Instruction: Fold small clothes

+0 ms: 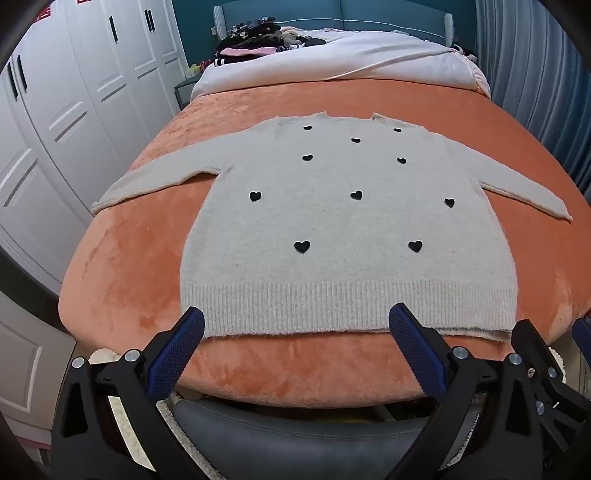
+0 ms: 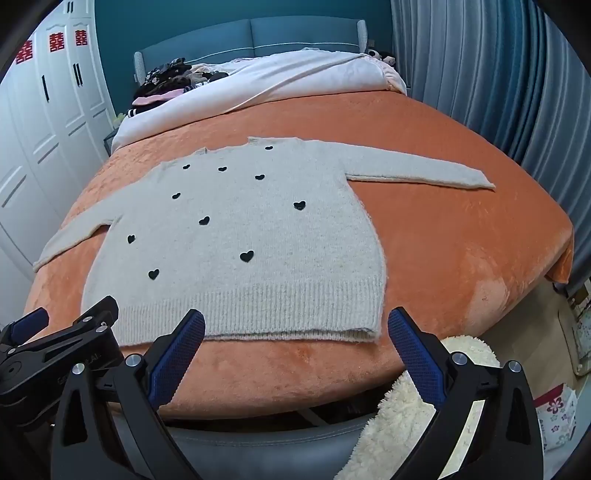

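1. Sweater (image 1: 347,229): a pale grey knit dotted with small black hearts (image 1: 302,246), lying flat and face-up on the orange blanket (image 1: 122,280), its ribbed hem (image 1: 347,306) nearest the cameras and its neck at the far side.
2. The left gripper (image 1: 295,347) is nearest in the left wrist view, its blue-padded fingers (image 1: 177,354) spread wide and holding nothing; the tips sit in front of the hem, but contact with the knit cannot be judged.
3. The right gripper (image 2: 295,347) is likewise spread wide and empty (its left finger overlaps the hem in the picture, its right finger stands past the sweater's right corner over bare blanket).
4. In the right wrist view the left gripper's black frame shows at the lower left edge, close beside the right one.
5. Both sleeves stretch outward from the body; the right sleeve (image 2: 421,171) lies straight toward the bed's edge.
6. Beyond the neck, a white duvet (image 1: 332,61) is bunched across the bed.
7. Farther still, a heap of dark clothes (image 1: 255,37) rests against the teal headboard (image 1: 369,14).
8. White wardrobe doors (image 1: 74,92) line the left side, blue-grey curtains (image 2: 480,74) the right.
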The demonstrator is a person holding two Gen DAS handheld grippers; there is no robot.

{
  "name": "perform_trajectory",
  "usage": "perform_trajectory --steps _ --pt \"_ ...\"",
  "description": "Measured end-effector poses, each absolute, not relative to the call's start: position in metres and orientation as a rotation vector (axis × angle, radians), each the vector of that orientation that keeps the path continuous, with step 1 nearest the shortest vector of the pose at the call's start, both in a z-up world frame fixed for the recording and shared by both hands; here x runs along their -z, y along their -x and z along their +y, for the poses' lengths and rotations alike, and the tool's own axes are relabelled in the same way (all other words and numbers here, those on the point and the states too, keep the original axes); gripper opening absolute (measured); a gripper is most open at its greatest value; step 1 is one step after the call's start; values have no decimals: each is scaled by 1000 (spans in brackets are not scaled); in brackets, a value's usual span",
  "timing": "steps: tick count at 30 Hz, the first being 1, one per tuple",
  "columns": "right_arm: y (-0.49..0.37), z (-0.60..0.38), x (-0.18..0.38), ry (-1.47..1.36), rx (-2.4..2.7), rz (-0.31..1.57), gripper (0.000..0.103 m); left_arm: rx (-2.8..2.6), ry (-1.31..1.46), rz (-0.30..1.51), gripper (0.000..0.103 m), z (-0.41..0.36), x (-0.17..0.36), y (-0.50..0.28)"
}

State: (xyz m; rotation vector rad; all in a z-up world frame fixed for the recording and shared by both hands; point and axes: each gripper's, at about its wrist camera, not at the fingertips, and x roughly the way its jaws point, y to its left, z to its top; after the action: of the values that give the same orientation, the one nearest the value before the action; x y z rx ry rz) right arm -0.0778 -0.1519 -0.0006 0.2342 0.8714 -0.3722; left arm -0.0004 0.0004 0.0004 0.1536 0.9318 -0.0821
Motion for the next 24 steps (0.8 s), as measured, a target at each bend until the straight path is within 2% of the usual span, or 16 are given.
perform_trajectory --steps 24 --pt "79 -147 -8 -215 375 875 98 79 -152 955 97 3 -2 2"
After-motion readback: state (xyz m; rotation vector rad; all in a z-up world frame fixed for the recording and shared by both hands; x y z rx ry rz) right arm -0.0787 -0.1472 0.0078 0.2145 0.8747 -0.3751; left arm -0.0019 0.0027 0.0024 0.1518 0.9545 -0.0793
